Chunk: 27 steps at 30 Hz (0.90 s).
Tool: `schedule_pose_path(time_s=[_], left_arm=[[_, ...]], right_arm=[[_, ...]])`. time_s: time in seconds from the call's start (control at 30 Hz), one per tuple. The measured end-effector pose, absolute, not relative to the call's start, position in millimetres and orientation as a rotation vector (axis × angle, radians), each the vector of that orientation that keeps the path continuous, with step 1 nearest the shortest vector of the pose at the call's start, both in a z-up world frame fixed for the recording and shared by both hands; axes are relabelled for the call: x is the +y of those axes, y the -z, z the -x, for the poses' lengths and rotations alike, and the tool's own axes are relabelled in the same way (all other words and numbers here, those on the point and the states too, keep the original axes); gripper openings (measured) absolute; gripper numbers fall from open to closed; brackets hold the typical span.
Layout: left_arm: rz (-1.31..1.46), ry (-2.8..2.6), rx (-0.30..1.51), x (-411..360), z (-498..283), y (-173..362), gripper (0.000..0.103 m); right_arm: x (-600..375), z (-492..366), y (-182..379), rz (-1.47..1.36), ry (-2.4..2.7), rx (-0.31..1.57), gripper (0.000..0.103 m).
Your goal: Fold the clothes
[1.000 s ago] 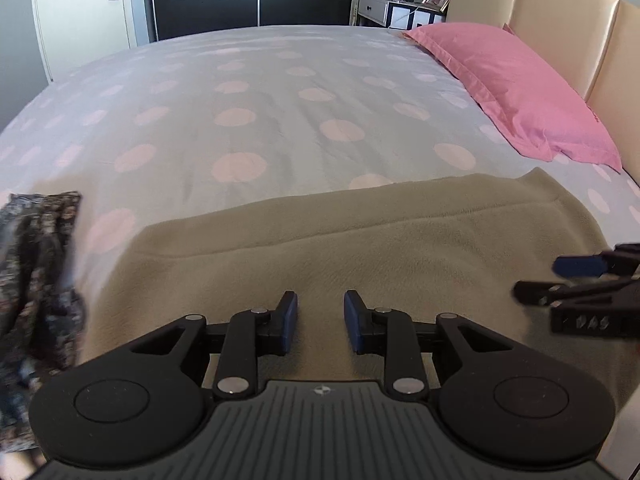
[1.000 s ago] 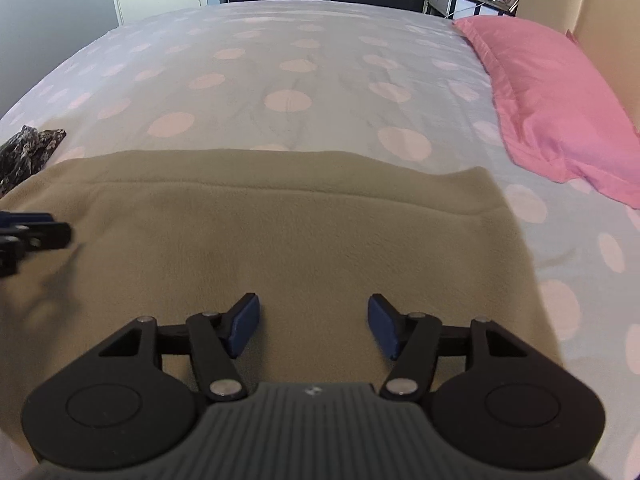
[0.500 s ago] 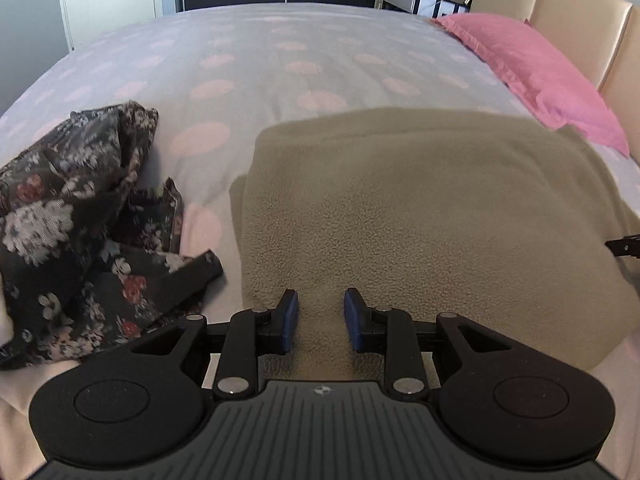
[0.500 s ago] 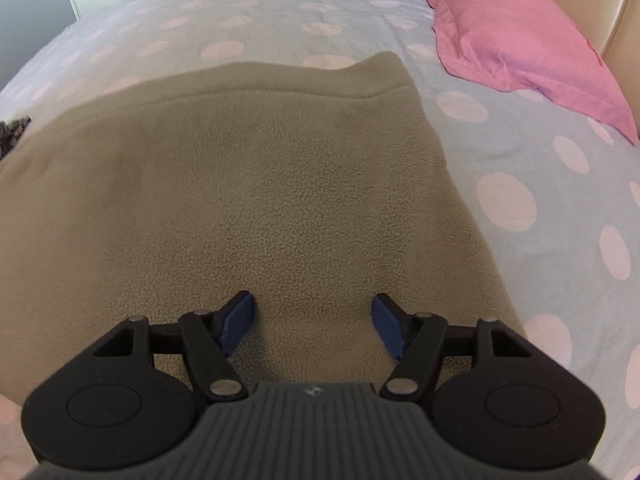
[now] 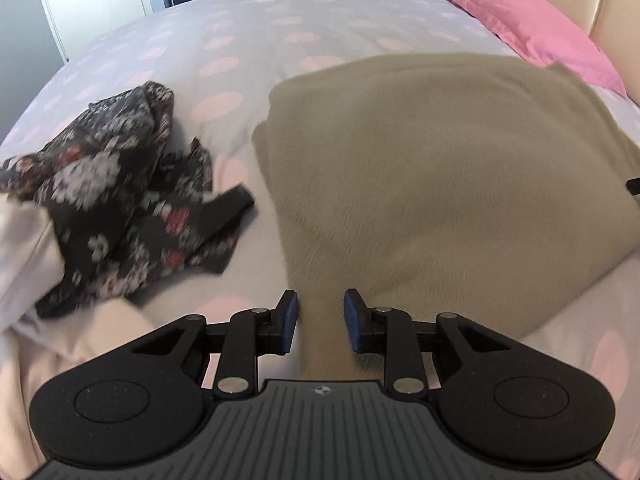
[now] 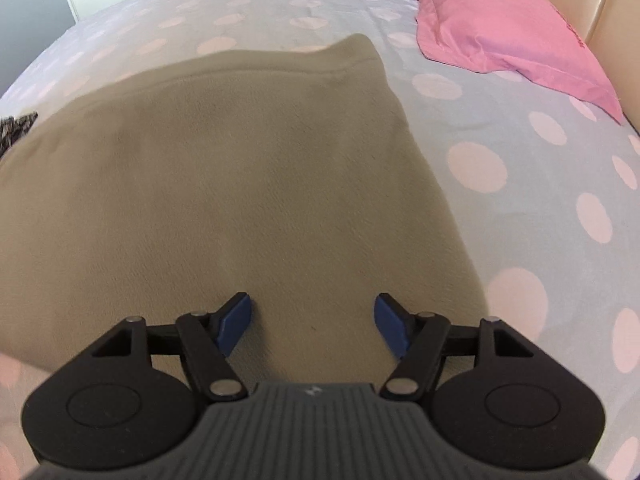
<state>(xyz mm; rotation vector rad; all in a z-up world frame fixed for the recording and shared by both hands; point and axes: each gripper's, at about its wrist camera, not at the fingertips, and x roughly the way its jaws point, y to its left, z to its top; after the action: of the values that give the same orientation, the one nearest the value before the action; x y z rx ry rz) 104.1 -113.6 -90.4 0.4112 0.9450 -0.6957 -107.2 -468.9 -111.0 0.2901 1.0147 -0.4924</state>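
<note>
A beige fleece garment point(image 5: 440, 168) lies folded over on the bed; it also fills the right wrist view point(image 6: 224, 184). My left gripper point(image 5: 321, 320) is above its near left corner, jaws a little apart with a strip of the fleece between the blue pads point(image 5: 289, 322); I cannot tell whether they pinch it. My right gripper point(image 6: 313, 326) is wide open over the fleece's near right part, holding nothing. A black floral garment point(image 5: 124, 196) lies crumpled to the left of the fleece.
The bed sheet point(image 5: 280, 28) is pale with pink dots. A pink pillow point(image 6: 504, 28) lies at the far right by the cream headboard point(image 5: 616, 20). A white cloth point(image 5: 24, 256) lies at the left edge. Dark wardrobes and a white door stand beyond.
Both grippers have drawn back toward the bed's near edge. The floral garment and white cloth have come into the left view. The jaws' openings are unchanged.
</note>
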Motion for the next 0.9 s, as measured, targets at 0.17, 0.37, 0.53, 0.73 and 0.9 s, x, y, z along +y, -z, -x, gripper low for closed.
schedule_pose_path(time_s=[0.17, 0.37, 0.53, 0.73, 0.9], left_arm=[[-0.442, 0.672, 0.944, -101, -96, 85, 0.025], [-0.446, 0.551, 0.969, -79, -97, 81, 0.026], [-0.358, 0.488, 0.973, -58, -98, 69, 0.026], [-0.045, 0.553, 0.981, -44, -100, 39, 0.044], [0.067, 0.597, 0.979, -58, -108, 24, 0.061]], right_arm=[[-481, 138, 114, -0.245, 0.613, 1.064, 0.07], [-522, 202, 117, -0.476, 0.785, 1.032, 0.072], [-533, 251, 104, -0.611, 0.903, 0.92, 0.071], [-528, 267, 79, -0.809, 0.869, 0.757, 0.074], [-522, 232, 67, -0.755, 0.753, 0.744, 0.09]])
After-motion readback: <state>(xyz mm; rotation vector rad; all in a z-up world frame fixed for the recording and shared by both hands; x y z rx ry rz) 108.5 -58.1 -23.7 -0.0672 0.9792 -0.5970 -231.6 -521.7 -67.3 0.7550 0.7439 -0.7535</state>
